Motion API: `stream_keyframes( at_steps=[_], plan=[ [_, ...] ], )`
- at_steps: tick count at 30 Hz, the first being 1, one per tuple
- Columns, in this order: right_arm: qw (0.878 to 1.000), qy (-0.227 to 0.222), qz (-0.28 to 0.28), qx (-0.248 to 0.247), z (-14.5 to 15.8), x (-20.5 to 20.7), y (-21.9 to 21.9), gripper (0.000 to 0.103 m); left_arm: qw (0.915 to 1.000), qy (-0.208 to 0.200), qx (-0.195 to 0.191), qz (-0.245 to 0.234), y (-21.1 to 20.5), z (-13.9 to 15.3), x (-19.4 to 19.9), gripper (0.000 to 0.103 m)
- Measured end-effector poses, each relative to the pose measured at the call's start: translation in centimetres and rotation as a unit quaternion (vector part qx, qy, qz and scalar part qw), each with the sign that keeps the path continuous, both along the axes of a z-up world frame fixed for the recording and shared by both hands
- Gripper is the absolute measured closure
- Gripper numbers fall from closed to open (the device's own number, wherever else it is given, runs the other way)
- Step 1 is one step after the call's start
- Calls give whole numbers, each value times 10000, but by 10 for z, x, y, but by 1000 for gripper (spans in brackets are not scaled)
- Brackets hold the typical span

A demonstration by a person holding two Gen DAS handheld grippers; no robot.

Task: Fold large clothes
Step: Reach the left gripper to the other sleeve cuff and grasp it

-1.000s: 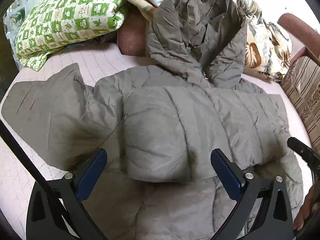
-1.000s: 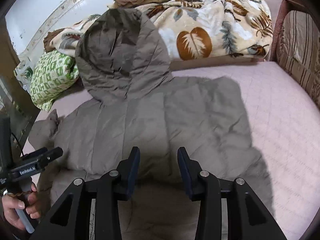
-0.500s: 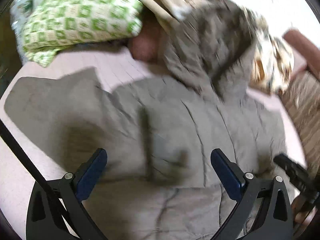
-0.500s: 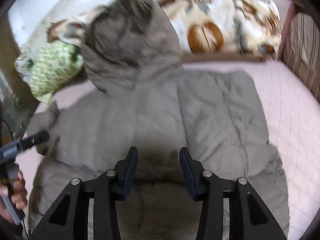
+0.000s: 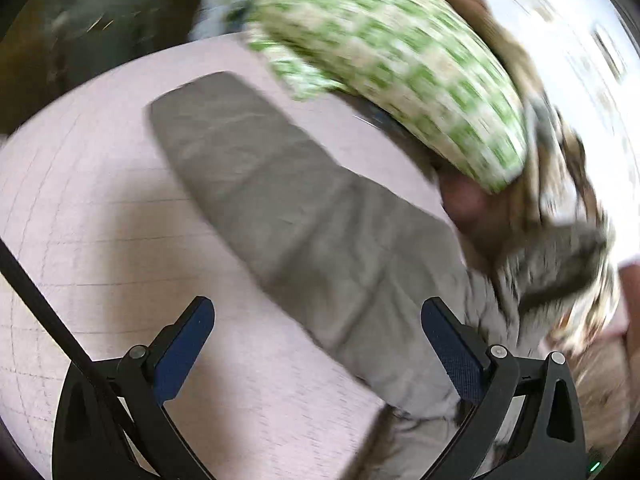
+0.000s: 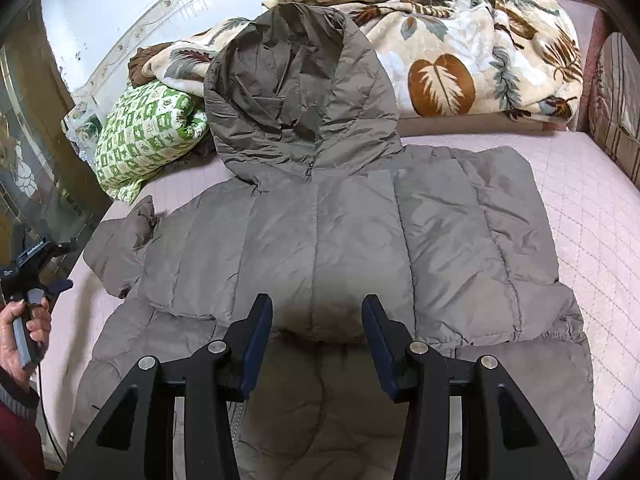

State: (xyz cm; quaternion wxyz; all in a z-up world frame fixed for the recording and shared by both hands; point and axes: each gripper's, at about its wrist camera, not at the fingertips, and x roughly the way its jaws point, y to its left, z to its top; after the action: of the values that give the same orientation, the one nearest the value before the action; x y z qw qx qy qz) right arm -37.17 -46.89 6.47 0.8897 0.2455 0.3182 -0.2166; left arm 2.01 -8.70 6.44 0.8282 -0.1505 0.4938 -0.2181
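A grey-brown hooded puffer jacket (image 6: 320, 240) lies spread on the bed, its hood (image 6: 296, 100) resting up against the bedding. Its right sleeve (image 6: 480, 240) is folded in over the body. The left sleeve (image 5: 280, 200) stretches out flat, seen blurred in the left wrist view. My left gripper (image 5: 315, 308) hangs wide open above that sleeve's lower part, gripping nothing. In the right wrist view it shows at the far left (image 6: 66, 265), held in a person's hand (image 6: 20, 332). My right gripper (image 6: 317, 302) hovers open over the jacket's middle with nothing between its pads.
A green-checked pillow (image 6: 148, 132) and a leaf-patterned blanket (image 6: 460, 60) lie along the back of the bed. The pink quilted cover (image 6: 592, 220) shows on both sides of the jacket. A striped cushion (image 6: 616, 100) borders the right edge, and a dark glass surface stands at the left.
My left gripper swung quickly leftward and rolled, from over the jacket's body to over the outstretched left sleeve. The right gripper's jaws widened a little and it barely moved.
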Motion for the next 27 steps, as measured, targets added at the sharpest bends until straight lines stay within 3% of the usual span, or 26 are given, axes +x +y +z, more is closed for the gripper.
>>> stream_keyframes(
  at_steps=[4,7,9,11,14,17,21,27],
  plan=[
    [10000,-8,74,-29,-1,3,4,53,9986,75,-370,381,39,-1,18,0],
    [9999,-44,119,-29,-2,4,8,53,9974,24,-440,570,57,-1,30,1],
    [9998,-67,149,-61,-1,5,11,53,9954,61,-653,701,67,-4,42,8],
    [9998,-93,166,-91,-1,5,13,53,9921,161,-908,854,78,-12,56,22],
    [9996,-71,206,-164,-3,6,15,53,9885,262,-1146,948,90,-23,81,23],
    [9993,-10,257,-253,-6,7,16,53,9871,229,-1140,1101,97,-36,105,25],
    [9998,-49,202,-69,-11,8,10,53,9808,446,-1459,1218,101,-62,135,30],
    [9997,7,204,-106,-16,10,9,53,9803,95,-1486,1298,101,-64,163,31]
  ],
)
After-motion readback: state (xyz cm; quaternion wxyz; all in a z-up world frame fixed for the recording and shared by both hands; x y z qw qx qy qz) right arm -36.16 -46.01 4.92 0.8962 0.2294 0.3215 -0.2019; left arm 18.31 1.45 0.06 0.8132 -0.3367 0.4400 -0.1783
